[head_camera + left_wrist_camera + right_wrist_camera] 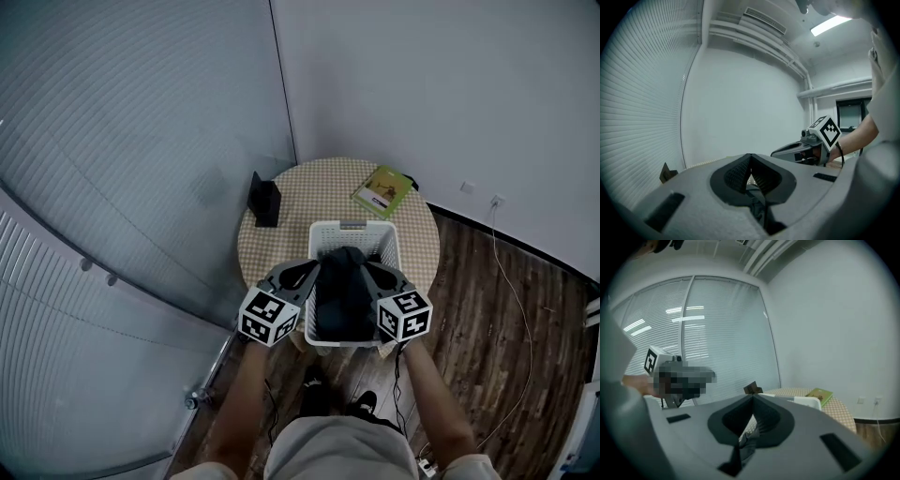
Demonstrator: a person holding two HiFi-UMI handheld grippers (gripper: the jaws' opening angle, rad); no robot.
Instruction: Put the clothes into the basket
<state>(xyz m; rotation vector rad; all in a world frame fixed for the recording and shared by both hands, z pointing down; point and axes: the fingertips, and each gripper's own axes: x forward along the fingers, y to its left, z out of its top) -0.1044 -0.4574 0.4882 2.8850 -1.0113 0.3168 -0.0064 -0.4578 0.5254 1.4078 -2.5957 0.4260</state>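
A dark garment [343, 291] hangs bunched over the white slatted basket [352, 226], which stands on the near part of a round checked table [309, 187]. My left gripper [317, 268] pinches the garment's left side and my right gripper [369, 267] its right side; both are shut on it. In the left gripper view the jaws meet at the tip [750, 158], with dark cloth [757, 207] caught below. The right gripper view shows the same: tips together [752, 398], with a fold of cloth [746, 442] between them. The garment's lower part drops into the basket.
A green book [382, 190] lies at the table's far right and a black stand-up object [265, 200] at its left. A curved blind-covered glass wall [122, 187] runs close on the left. A cable [511, 291] trails over the wooden floor on the right.
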